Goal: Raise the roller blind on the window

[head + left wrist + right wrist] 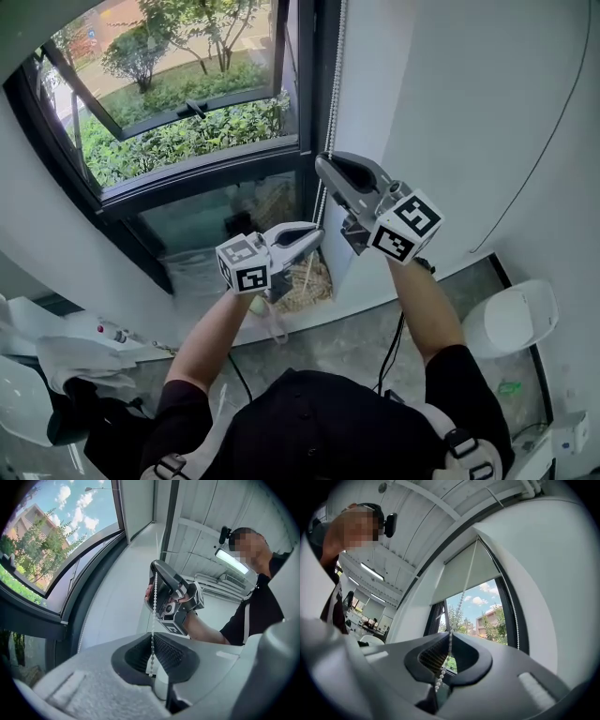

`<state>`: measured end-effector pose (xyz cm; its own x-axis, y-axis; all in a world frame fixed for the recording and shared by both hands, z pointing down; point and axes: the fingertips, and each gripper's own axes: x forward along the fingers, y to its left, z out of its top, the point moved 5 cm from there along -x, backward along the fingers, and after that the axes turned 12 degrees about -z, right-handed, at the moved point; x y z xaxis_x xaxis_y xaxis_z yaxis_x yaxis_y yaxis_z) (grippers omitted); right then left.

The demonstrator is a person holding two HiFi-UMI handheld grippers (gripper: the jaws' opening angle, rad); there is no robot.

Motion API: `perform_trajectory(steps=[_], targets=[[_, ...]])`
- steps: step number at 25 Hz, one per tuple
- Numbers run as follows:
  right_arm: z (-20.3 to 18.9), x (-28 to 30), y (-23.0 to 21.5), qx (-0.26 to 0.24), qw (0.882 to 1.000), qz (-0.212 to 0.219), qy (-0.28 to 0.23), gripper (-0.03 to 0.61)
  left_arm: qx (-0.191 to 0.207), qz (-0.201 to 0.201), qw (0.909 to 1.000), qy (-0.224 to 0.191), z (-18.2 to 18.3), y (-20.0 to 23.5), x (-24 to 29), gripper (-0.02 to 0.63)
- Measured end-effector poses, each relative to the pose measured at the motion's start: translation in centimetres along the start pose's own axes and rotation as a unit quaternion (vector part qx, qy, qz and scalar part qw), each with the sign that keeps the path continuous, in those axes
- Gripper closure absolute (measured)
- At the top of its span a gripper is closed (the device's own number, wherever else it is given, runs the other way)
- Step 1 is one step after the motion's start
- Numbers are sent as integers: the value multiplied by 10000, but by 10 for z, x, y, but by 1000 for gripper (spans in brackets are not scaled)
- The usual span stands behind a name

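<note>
A white bead chain hangs down the window frame's right side. My right gripper is shut on the chain, above the left. My left gripper is shut on the same chain just below it. In the left gripper view the chain runs taut from the right gripper down into my left gripper. In the right gripper view the chain rises from my right gripper to the pale roller blind, which covers only the top of the window. A second strand hangs by the wall.
The dark-framed window looks onto bushes and trees. A white wall with a thin black cable stands to the right. On the floor lie straw-like packing, a white round seat and clutter at the left.
</note>
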<state>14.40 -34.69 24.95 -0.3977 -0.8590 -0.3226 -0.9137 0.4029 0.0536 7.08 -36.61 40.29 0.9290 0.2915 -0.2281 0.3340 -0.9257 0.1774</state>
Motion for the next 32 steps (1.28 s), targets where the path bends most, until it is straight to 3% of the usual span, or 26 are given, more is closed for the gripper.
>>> perform_trajectory(steps=[4, 9, 11, 15, 18, 20, 24, 27, 32], targets=[[-22, -8, -2, -300, 9993, -135, 169, 563, -121, 95, 9995, 284, -21, 8, -1, 595], [-115, -37, -2, -32, 9933, -148, 1149, 563, -951, 377, 9899, 984, -114, 20, -16, 594], [-143, -51, -2, 174, 9896, -185, 1417, 563, -1102, 430, 9856, 1206, -142, 18, -24, 592], [-152, -61, -3, 260, 9878, -206, 1520, 563, -1051, 484, 9843, 1331, -149, 19, -33, 584], [-150, -60, -3, 159, 9875, -169, 1557, 563, -706, 555, 9850, 1471, -133, 23, -40, 491], [-150, -62, -2, 245, 9878, -178, 1529, 563, -483, 660, 9878, 1326, -112, 26, -45, 462], [-148, -65, 0, 473, 9882, -207, 1445, 563, -61, 605, 9977, 287, -33, 30, -37, 460], [-150, -64, 1, 594, 9881, -248, 1397, 563, 220, 362, 9985, -337, 29, 27, -26, 460], [-148, -62, 9, 618, 9880, -116, 1413, 563, 703, 1, 9974, -171, 90, 17, -1, 460]])
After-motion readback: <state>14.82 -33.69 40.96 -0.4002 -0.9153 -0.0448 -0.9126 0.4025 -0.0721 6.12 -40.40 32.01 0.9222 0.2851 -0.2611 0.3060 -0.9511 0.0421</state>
